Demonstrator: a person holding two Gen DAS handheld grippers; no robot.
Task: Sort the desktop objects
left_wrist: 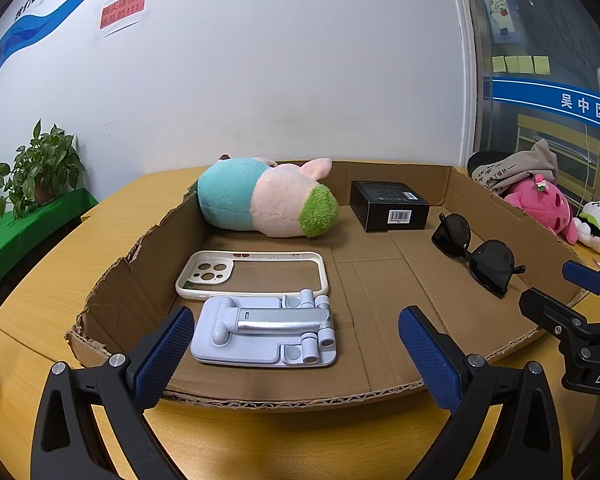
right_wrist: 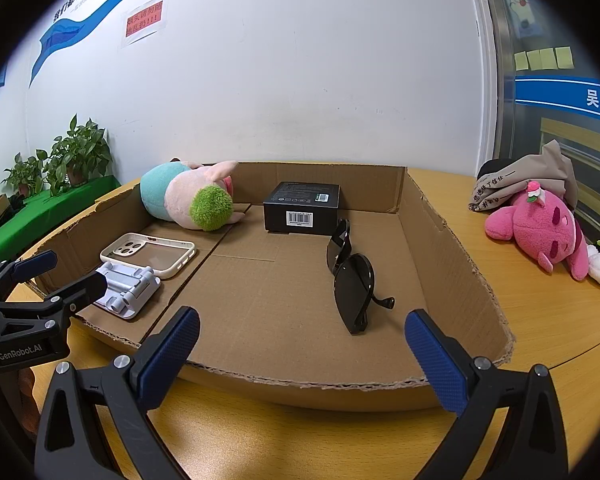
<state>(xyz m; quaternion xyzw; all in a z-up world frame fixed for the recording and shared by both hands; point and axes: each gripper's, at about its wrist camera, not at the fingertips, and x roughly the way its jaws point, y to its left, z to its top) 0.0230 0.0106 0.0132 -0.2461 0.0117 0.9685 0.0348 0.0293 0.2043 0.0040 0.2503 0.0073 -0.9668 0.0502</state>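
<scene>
Rough corrugated cardboard tray point(left_wrist: 452, 280), glossy sunglasses point(right_wrist: 354, 280), fuzzy plush toy point(left_wrist: 260, 204), smooth wood-grain table point(left_wrist: 40, 300).

Both views are bright and evenly lit, seemingly from overhead room light, with no harsh glare on the white wall point(left_wrist: 284, 80). Shadows are soft and short: a faint one lies beneath the plush toy point(left_wrist: 260, 204) inside the cardboard tray point(left_wrist: 380, 388). Focus is sharp around the tray's middle. Fisheye distortion bows the tray's edges, and black vignetting closes in at every corner, heavier in the right wrist view.
</scene>
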